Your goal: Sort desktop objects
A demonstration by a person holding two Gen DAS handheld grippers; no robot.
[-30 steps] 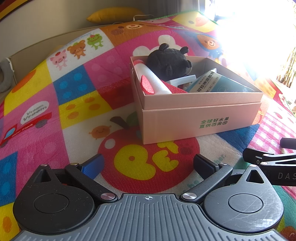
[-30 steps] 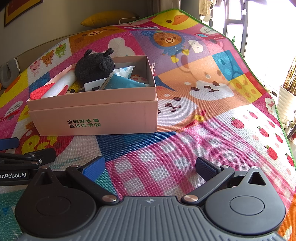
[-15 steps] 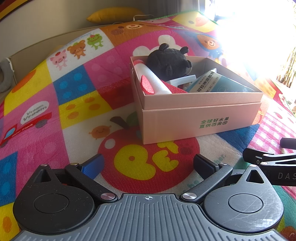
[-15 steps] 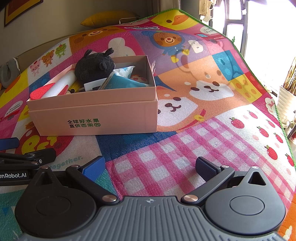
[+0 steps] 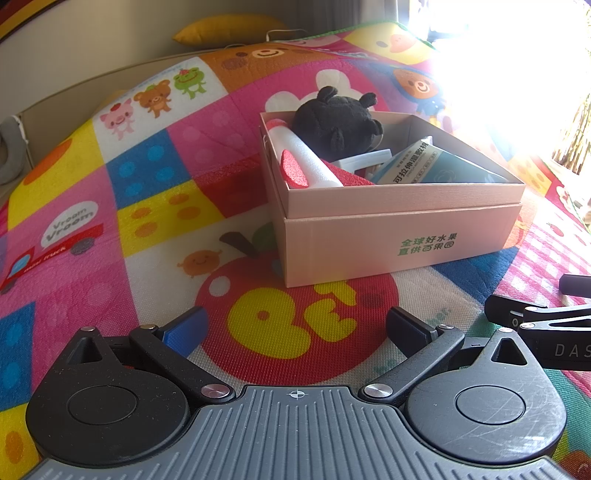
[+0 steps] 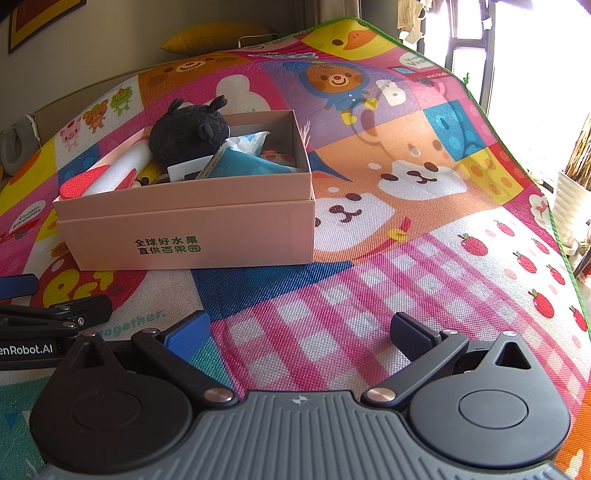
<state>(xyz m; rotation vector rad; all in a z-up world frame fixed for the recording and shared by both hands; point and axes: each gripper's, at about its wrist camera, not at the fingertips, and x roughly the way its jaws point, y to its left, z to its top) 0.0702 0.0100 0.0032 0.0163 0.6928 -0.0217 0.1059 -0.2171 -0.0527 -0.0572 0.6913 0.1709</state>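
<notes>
A pink cardboard box (image 5: 399,240) stands on the colourful play mat, also in the right wrist view (image 6: 192,236). Inside lie a black plush toy (image 5: 338,123) (image 6: 188,129), a white foam roll with red ends (image 5: 314,166) (image 6: 118,168), a teal packet (image 5: 436,166) (image 6: 240,164) and other small items. My left gripper (image 5: 295,326) is open and empty, low over the mat in front of the box. My right gripper (image 6: 301,330) is open and empty, to the right of the left one.
The play mat (image 6: 406,258) covers the whole surface, with its green edge (image 6: 517,155) at the right. A yellow cushion (image 5: 229,31) lies behind it by the wall. Strong window glare fills the upper right of the left wrist view.
</notes>
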